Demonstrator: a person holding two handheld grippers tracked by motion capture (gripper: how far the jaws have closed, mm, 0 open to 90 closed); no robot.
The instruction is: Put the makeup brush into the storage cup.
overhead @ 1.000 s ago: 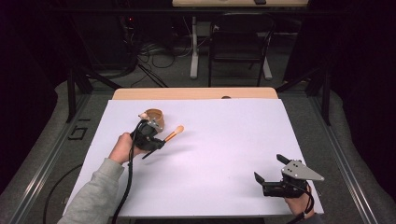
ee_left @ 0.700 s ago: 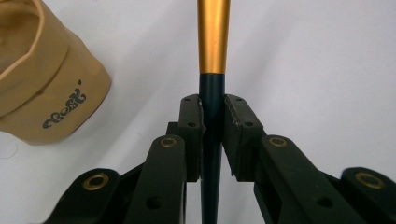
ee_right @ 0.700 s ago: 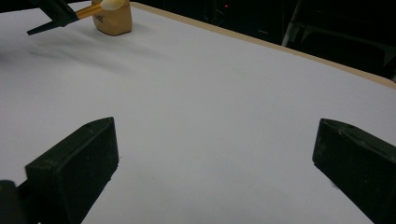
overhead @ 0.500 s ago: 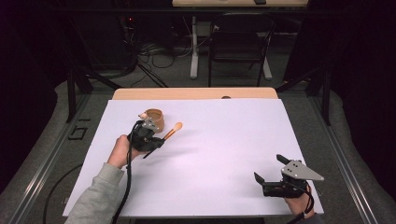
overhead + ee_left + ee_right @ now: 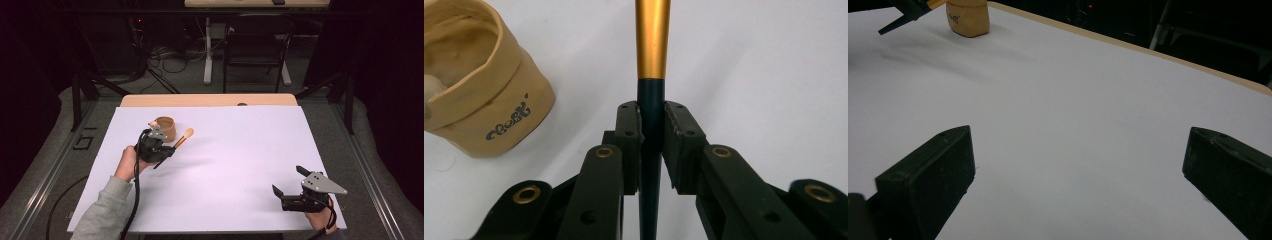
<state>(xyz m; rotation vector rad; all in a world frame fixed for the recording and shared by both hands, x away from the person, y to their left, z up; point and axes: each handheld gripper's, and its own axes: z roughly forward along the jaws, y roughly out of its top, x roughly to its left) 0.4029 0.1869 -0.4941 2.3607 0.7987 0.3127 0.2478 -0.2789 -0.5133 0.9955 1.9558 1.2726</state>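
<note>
Since the earlier high-view frames, little has changed: the left gripper (image 5: 159,148) has edged slightly toward the tan pouch (image 5: 165,128) with the brush (image 5: 183,138) clamped in it, and the right gripper (image 5: 295,188) has kept its place.

At the upper left of the high view, the pouch stands upright and open-topped on the white table cover (image 5: 240,150), with the left gripper just below and beside it. In the left gripper view, the jaws are closed on the brush's dark handle (image 5: 651,125). Its gold ferrule (image 5: 652,37) runs straight up the frame, in line with the jaws, and the pouch (image 5: 484,85) sits off to the upper left of that axis. So the brush points past the pouch, not into its mouth; I judge the tip must swing left and tilt down to go in.

At the lower right of the high view, the right gripper rests well apart from the brush, its jaws wide open over bare cover and holding nothing. The left hand is clearly the nearer one.
</note>
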